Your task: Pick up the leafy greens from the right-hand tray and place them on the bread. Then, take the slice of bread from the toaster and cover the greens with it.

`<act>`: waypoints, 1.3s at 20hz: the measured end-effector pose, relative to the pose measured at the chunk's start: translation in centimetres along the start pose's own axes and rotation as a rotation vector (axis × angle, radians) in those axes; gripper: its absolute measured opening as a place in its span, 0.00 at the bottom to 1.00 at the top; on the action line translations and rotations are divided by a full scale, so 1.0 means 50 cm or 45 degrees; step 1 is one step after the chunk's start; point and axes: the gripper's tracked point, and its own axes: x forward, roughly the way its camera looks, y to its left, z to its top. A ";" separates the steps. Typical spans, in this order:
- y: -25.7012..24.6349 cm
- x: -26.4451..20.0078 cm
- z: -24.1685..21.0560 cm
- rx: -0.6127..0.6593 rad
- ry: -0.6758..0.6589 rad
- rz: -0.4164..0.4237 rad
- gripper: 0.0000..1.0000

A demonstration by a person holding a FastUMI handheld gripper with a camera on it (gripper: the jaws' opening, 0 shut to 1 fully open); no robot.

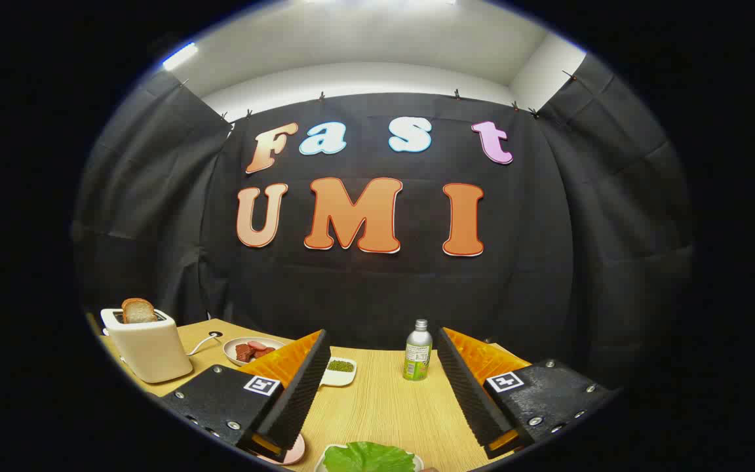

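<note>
Greens [368, 457] lie low on the worktop [384, 400], between and just under the wide-open, empty claw [383, 387], apparently on a white tray; toaster bread [137, 310] stands well off left.

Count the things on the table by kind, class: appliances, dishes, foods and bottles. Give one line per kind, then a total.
Appliances: 1, the toaster.
Dishes: 4, the meat plate, the small white dish, the pink plate, the tray.
Foods: 4, bread slice, meat pieces, green bits, leafy greens.
Bottles: 1, the bottle.
Total: 10.
The tongs are open, empty.
</note>
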 end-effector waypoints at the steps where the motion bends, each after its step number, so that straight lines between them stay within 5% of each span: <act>1: -0.003 0.000 -0.002 0.002 0.000 -0.004 0.98; 17: -0.010 0.005 -0.010 0.037 0.014 -0.011 0.98; 26: -0.003 -0.014 -0.092 0.029 0.177 0.021 0.98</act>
